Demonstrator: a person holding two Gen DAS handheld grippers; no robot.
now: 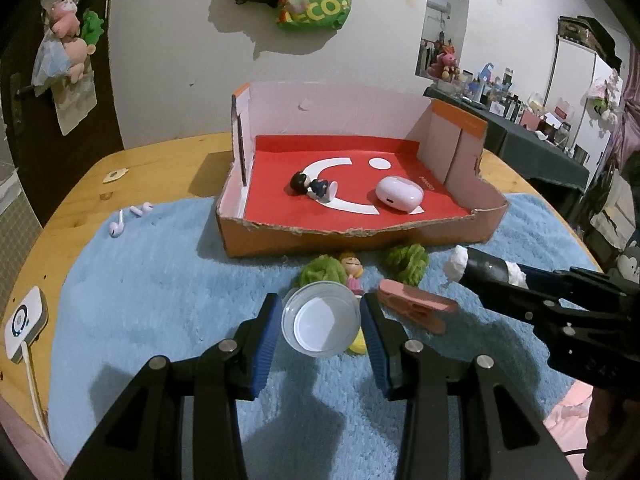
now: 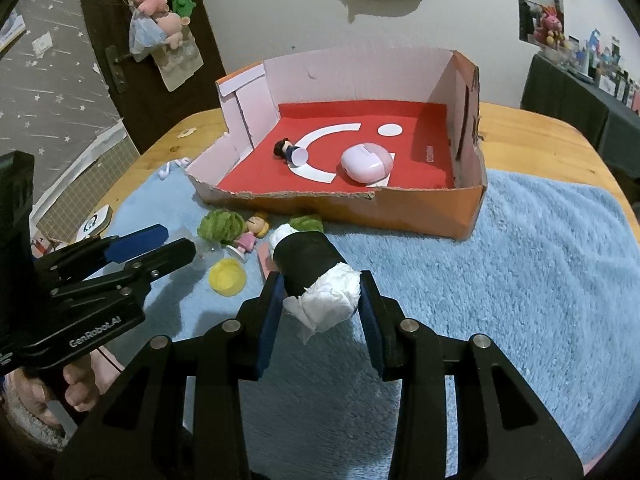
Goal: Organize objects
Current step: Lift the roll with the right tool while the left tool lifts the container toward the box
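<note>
Left wrist view: left gripper pinches clear plastic cup between blue pads, above blue mat, near side of cardboard box. Right gripper clamps black roll stuffed with white tissue. Inside box: dark-haired figurine left, pink earbud case right. Earbuds on mat, far left.

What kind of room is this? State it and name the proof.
Probably a lived-in home room, perhaps a bedroom: soft toys hang on the door, a wooden table carries a blue mat, and a cluttered side table stands behind.
</note>
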